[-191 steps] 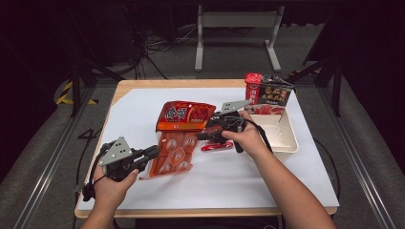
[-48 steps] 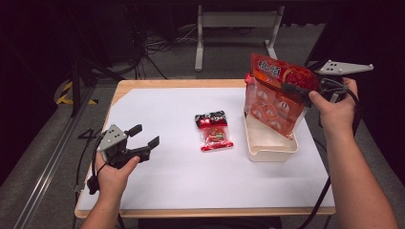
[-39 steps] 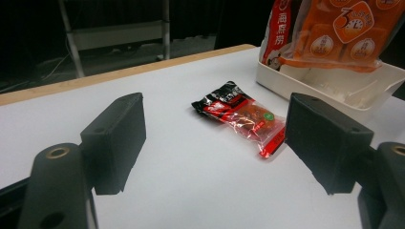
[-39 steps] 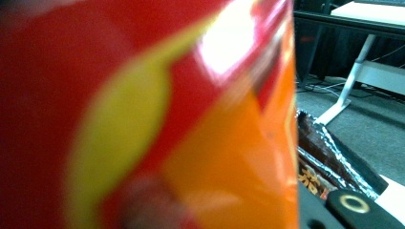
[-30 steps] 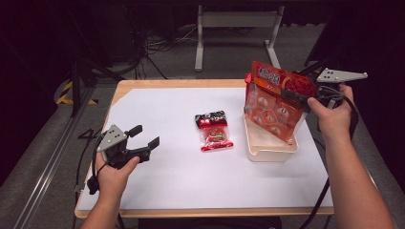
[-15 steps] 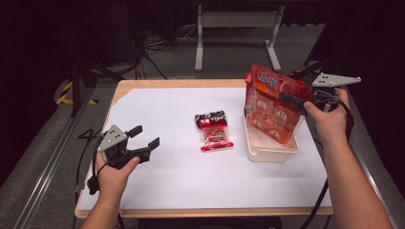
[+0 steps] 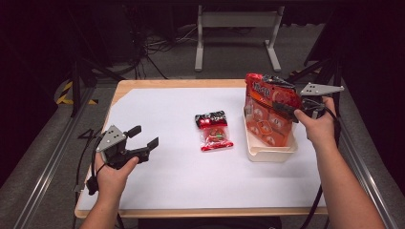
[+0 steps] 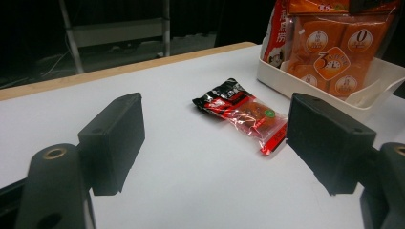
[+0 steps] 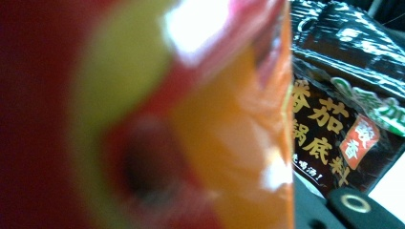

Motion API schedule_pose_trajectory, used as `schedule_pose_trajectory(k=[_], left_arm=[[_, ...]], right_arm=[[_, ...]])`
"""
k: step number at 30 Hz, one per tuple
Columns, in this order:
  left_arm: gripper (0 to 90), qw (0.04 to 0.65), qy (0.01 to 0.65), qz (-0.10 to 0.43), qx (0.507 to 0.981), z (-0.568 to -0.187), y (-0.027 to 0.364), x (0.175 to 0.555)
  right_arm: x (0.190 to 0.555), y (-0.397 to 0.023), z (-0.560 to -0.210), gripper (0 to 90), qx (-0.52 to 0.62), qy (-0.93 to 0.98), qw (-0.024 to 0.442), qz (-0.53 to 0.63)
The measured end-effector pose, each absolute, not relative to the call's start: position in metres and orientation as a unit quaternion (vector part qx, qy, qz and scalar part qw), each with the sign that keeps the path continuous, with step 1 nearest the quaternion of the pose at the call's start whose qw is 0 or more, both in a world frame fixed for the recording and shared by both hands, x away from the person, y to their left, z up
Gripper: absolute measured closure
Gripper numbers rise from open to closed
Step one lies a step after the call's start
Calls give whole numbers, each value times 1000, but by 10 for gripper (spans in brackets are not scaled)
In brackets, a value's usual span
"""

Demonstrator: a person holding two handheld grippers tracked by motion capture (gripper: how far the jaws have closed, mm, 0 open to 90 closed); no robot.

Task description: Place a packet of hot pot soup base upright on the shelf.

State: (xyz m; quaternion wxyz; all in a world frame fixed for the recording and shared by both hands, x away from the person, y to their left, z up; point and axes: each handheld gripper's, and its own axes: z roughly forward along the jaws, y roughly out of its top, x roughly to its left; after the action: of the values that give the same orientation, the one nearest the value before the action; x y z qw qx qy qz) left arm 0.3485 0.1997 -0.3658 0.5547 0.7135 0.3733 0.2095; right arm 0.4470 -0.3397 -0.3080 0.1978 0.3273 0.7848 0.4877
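High view: the orange bag (image 7: 267,112) is held upright in the white tray (image 7: 267,153), clamped near its top by the right gripper (image 7: 286,106); the left gripper (image 7: 143,143) is held over the white sheet (image 7: 167,176), jaws apart, empty | Left gripper view: a small red packet (image 8: 243,112) is seen lying between tray (image 8: 372,102) and jaws | Right gripper view: the bag (image 9: 167,119) is seen blurred against the lens, beside a dark packet (image 9: 339,129).

White-covered wooden table (image 7: 157,191) with small red packet (image 7: 214,131) and white tray (image 7: 267,152).

table (image 7: 157,86): wood edge, white sheet on top | beyond table: grey metal stand (image 7: 236,21), tangled cables (image 7: 157,45) on grey floor | left of table: metal rail (image 7: 52,162) | surroundings dark
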Motion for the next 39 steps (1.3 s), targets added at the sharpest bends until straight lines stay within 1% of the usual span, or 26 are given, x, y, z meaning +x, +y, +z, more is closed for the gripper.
schedule_pose_trajectory(k=[10,17,20,25,30,36,39], left_arm=[[215,553,373,207,715,-367,197,350],[212,552,374,206,716,-368,197,351],[211,551,374,207,716,-368,198,351],[210,552,374,205,717,-369,197,351],[209,551,373,204,718,-369,196,353],[208,551,370,202,720,-369,194,354],[207,551,370,202,720,-369,194,354]], right_arm=[[446,-353,-312,866,348,778,207,481],[445,-357,-312,811,358,773,213,478],[443,-358,-310,758,357,772,219,478],[438,-361,-305,592,361,757,224,496],[432,-363,-296,452,362,746,245,502],[425,-365,-279,374,350,736,273,511],[422,-365,-271,365,345,732,280,516]])
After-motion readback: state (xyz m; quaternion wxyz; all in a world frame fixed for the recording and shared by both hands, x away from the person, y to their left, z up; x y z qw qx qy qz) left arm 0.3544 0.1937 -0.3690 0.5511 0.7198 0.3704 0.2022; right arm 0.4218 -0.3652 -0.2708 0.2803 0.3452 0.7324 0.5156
